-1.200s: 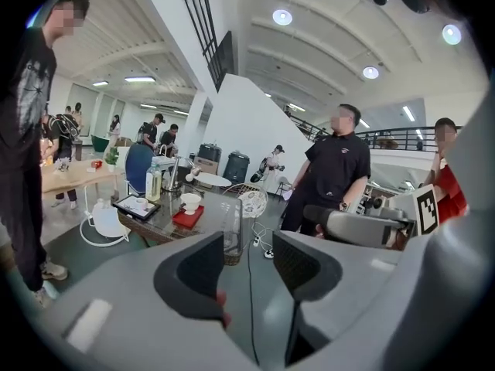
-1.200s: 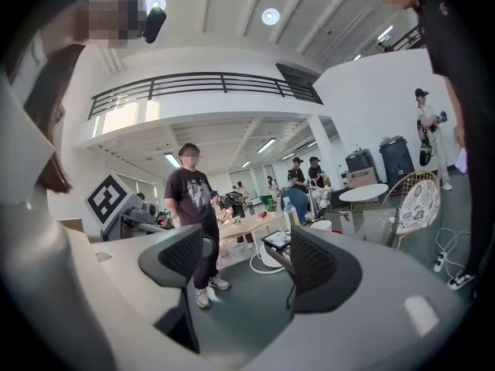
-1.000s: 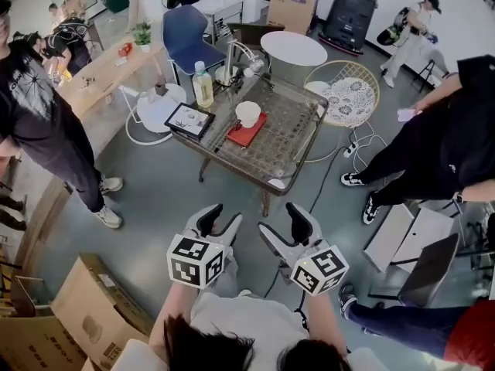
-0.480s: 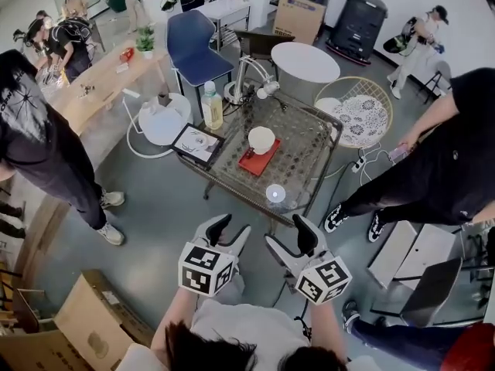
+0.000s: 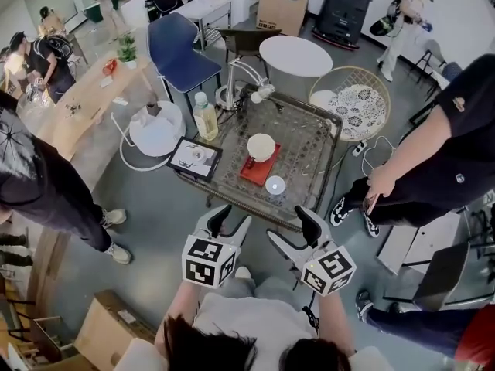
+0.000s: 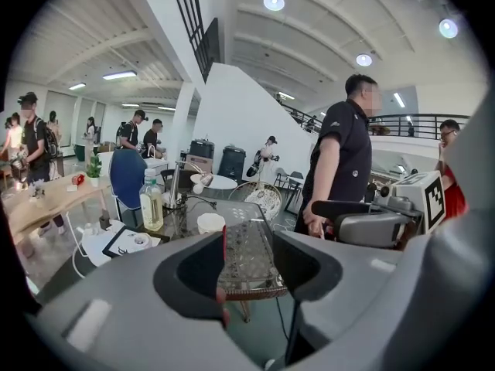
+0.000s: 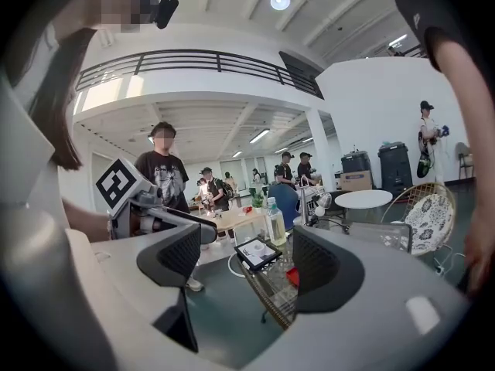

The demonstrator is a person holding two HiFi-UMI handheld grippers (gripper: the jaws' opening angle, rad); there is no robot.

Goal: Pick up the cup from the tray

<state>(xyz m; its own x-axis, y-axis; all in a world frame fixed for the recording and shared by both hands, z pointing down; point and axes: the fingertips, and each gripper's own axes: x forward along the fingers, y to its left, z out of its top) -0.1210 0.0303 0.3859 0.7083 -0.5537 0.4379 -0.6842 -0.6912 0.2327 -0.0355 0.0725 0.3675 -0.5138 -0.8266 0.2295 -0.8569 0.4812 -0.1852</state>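
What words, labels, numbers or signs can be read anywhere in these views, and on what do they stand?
No text can be read anywhere.
Bottle label: too small to read.
Cardboard box print: blurred.
Framed card: shows a picture, any print too small.
Marker cubes: black-and-white square patterns, no letters.
Shirt emblem: too small to read.

The table [image 5: 302,153] has a glossy glass top over a woven-looking pattern. The cup [image 5: 261,146] looks like smooth white ceramic, the tray [image 5: 257,170] is matt red and the bottle [image 5: 205,120] is clear plastic. The floor [image 5: 155,207] is smooth.
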